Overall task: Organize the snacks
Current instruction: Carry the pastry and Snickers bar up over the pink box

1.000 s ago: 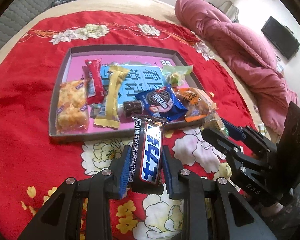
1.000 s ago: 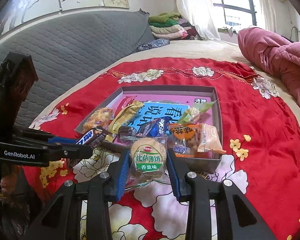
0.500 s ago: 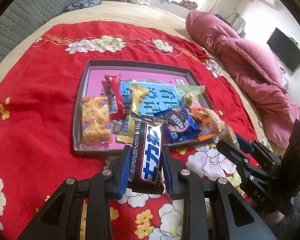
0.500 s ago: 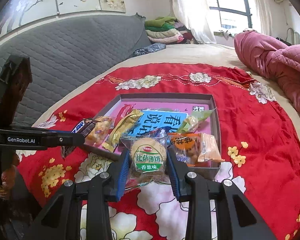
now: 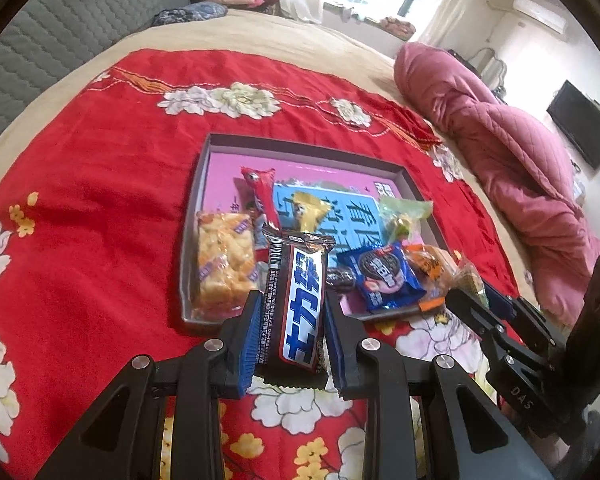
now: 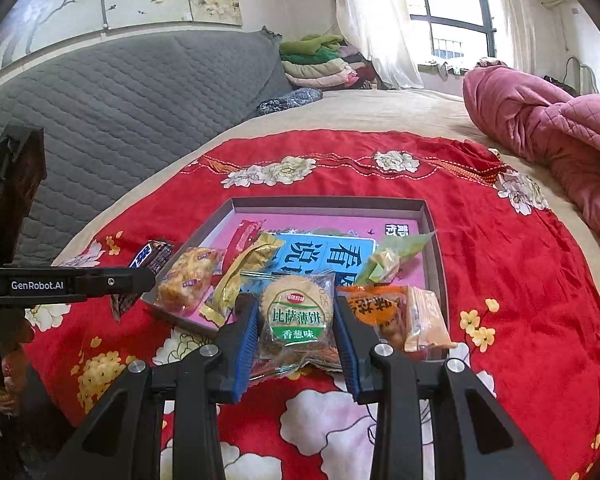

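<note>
A chocolate bar (image 5: 298,308) was clamped upright between the fingers of the left gripper (image 5: 292,320), and a round biscuit packet (image 6: 296,316) was clamped in the right gripper (image 6: 296,332). Both were held above the near edge of the tray (image 5: 300,144) on the bed, apparently for sorting among the snacks already laid there. The lower ends of both wrappers were hidden behind the fingers, and the tray's printed lettering was largely covered.
</note>
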A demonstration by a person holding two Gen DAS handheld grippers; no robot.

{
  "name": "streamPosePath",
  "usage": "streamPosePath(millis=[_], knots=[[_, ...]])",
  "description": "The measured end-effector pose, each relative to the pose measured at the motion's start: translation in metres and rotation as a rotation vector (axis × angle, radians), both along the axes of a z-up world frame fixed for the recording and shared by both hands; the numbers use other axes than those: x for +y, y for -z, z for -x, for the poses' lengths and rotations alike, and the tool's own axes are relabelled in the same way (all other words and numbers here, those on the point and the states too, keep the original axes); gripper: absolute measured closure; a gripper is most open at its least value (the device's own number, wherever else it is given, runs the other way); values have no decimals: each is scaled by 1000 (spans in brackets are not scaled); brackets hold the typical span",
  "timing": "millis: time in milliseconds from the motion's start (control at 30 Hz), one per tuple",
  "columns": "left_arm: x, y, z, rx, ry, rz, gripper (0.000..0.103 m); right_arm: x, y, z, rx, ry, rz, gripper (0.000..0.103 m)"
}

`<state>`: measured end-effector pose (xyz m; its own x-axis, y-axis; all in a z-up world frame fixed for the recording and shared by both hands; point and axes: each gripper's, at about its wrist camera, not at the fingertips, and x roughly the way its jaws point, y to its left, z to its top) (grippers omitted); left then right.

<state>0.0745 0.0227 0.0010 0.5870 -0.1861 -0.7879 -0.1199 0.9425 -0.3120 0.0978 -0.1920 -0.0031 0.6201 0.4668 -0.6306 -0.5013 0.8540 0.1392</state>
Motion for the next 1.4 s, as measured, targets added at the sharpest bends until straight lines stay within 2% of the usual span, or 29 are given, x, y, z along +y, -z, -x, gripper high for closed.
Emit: streamPosePath(millis=[667,1400], knots=[[10,13,-21,1,-34,2,73,35,7,-15,7,13,45,66],[5,30,-34,16,-1,-13,72,52,19,-33,32,41,104,66]])
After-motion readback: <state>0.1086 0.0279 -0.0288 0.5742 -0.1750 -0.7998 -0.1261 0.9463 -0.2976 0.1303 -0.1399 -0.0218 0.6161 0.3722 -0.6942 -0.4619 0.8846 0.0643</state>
